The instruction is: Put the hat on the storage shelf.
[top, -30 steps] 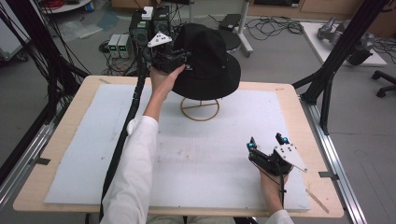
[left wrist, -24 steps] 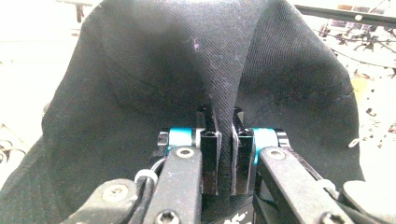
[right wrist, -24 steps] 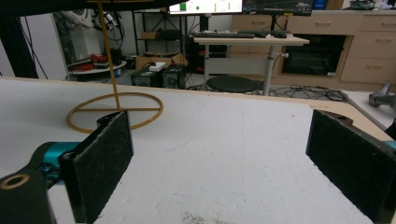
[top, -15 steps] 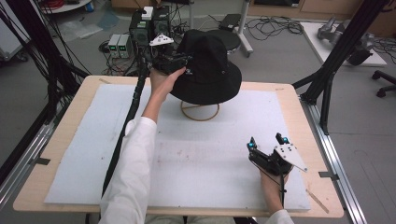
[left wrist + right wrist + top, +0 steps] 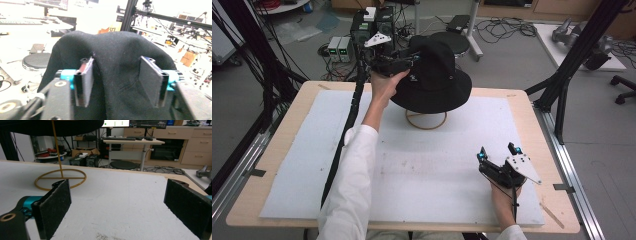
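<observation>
A black brimmed hat (image 5: 437,80) is perched on top of a thin gold wire stand (image 5: 426,120) with a ring base, at the back middle of the table. My left gripper (image 5: 408,60) reaches in from the left and grips the hat's crown (image 5: 117,57). The fabric bulges and creases between its two jaws. My right gripper (image 5: 497,151) rests low over the white mat near the front right, jaws wide apart with nothing between them. In the right gripper view, the stand (image 5: 61,178) and the brim's underside (image 5: 50,126) lie ahead to the left.
A white mat (image 5: 312,160) covers most of the wooden table (image 5: 522,100). Black frame posts (image 5: 562,85) rise beside the right and left edges. Behind the table are electronics boxes (image 5: 339,47), cables and a round stool (image 5: 452,40).
The hat has shifted slightly down and toward the front with the left gripper on its crown. The right gripper has stayed in place.
</observation>
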A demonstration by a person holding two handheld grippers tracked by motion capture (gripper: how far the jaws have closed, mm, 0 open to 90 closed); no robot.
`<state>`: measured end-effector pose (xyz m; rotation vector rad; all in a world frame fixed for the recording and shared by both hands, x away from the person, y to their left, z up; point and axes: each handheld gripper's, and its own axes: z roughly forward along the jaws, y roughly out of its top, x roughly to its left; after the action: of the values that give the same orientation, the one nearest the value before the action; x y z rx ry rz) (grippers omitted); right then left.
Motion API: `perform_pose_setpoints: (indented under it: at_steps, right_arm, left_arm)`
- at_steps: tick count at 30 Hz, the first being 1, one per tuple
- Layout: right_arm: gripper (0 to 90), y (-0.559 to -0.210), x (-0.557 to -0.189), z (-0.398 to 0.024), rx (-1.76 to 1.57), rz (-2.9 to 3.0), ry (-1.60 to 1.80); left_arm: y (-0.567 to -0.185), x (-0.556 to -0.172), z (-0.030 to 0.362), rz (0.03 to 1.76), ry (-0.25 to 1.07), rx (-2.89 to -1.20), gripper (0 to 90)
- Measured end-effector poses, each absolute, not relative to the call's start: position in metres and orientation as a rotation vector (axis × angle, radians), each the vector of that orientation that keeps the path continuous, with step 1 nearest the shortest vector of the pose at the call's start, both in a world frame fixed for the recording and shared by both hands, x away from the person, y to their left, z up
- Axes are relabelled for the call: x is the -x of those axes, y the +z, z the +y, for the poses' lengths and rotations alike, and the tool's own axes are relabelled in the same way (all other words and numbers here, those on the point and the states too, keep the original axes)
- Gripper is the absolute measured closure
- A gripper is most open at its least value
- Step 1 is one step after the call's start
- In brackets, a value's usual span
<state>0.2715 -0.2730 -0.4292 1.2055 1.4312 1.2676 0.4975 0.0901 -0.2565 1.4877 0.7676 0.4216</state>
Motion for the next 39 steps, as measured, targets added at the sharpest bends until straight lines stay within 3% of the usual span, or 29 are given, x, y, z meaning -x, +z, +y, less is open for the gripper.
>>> perform_pose_setpoints:
  at_steps: [7, 24, 39]
  right_arm:
    - [6.6, -0.429, -0.271, -0.273, -1.198, 1.429, 1.264]
    - [6.5, -0.429, -0.27, -0.271, -1.196, 1.435, 1.27]
    - [6.5, -0.43, -0.269, -0.266, -1.201, 1.448, 1.273]
  left_arm:
    - [-0.252, -0.488, 0.092, 0.761, 0.452, -1.539, 35.2]
    - [-0.238, -0.45, 0.128, 0.765, 0.577, -1.541, 32.9]
    - [-0.252, -0.403, 0.176, 0.822, 0.679, -1.458, 32.3]
